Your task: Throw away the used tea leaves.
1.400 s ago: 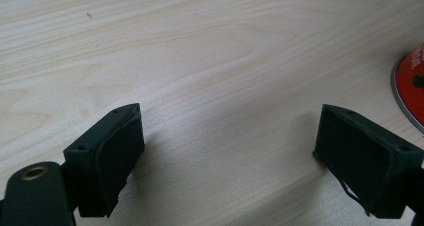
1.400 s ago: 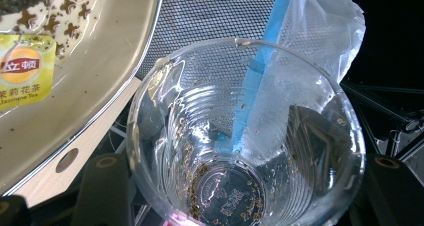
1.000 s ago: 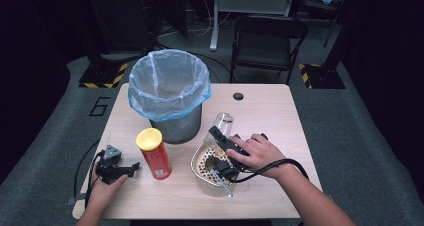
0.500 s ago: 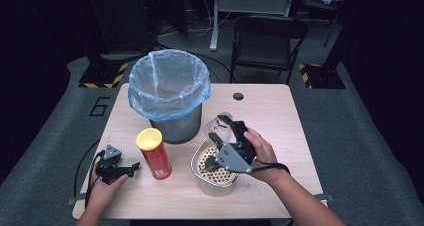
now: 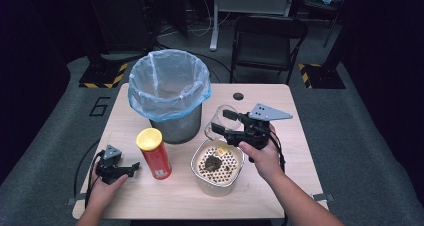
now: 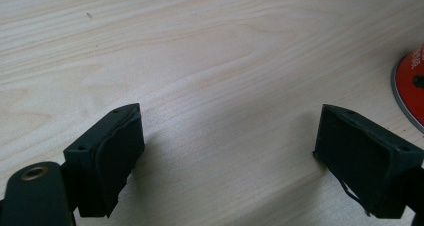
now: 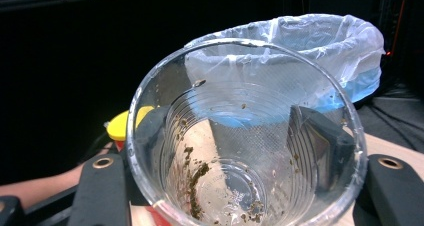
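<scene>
**Plastic cup lifted clear of the strainer bowl, mouth now toward the bin**

The clear plastic cup (image 5: pixel 223 120) sits in the right tongs (image 5: pixel 231 125), both pads pressed on its ribbed wall, as the right gripper view shows through the cup (image 7: pixel 245 136). A second ago the cup was tipped low over the strainer bowl (image 5: pixel 218 185); half a second ago it was partly raised; now it is held higher, just beside the lined trash bin (image 5: pixel 169 93), above the bowl's far rim. The brown dregs (image 5: pixel 214 162) lie on the perforated insert in the bowl, and only wet specks and a smear cling inside the cup. My reading: the pouring-out is done, and the emptied cup is on its way to the bin, whose bag (image 7: pixel 320 46) stands open just past the cup's rim.

The left tongs (image 5: pixel 131 168) have kept their place at the near-left of the worktop (image 5: pixel 280 106), open with nothing between them, their pads (image 6: pixel 112 151) resting over bare wood. The red chip can with its yellow lid (image 5: pixel 154 152) stands just beside them, unmoved between the frames.
</scene>
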`<act>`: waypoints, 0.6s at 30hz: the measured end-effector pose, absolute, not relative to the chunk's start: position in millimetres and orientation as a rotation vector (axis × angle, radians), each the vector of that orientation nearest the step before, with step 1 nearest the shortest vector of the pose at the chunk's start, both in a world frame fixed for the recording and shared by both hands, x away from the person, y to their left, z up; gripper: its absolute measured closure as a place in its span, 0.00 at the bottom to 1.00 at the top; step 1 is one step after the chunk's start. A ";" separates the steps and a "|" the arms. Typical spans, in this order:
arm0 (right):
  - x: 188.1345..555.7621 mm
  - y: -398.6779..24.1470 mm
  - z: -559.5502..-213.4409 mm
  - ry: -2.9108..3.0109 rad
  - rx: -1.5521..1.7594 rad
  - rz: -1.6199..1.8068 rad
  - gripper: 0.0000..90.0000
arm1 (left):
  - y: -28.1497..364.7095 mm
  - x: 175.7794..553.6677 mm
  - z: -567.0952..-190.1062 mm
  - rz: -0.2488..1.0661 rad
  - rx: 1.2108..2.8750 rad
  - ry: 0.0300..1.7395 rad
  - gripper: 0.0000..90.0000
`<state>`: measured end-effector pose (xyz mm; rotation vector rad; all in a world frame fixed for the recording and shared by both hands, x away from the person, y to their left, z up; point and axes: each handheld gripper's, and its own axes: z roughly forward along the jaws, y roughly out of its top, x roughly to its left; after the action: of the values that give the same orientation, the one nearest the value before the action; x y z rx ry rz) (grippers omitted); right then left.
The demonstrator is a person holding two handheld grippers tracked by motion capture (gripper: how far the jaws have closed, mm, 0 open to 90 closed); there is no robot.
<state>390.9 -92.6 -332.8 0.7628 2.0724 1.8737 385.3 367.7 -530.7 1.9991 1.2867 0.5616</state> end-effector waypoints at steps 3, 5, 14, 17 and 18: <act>390.7 -92.8 -331.5 2.085 0.778 1.873 0.39 | 367.7 385.2 -530.6 0.560 2.000 1.287 0.13; 389.9 -91.8 -329.8 2.109 0.773 1.853 0.39 | 367.6 385.2 -530.6 0.562 2.000 1.288 0.13; 388.5 -85.5 -319.5 2.128 0.757 1.796 0.39 | 367.5 385.2 -530.6 0.562 1.999 1.288 0.13; 388.8 -84.9 -317.6 2.131 0.758 1.788 0.39 | 367.5 385.2 -530.6 0.563 1.999 1.288 0.13; 389.3 -83.3 -313.8 2.130 0.768 1.781 0.39 | 367.5 385.2 -530.6 0.562 1.999 1.288 0.13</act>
<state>389.3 -83.3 -313.8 0.7683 2.1296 1.7806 385.2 367.5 -530.6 1.9992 1.2884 0.5622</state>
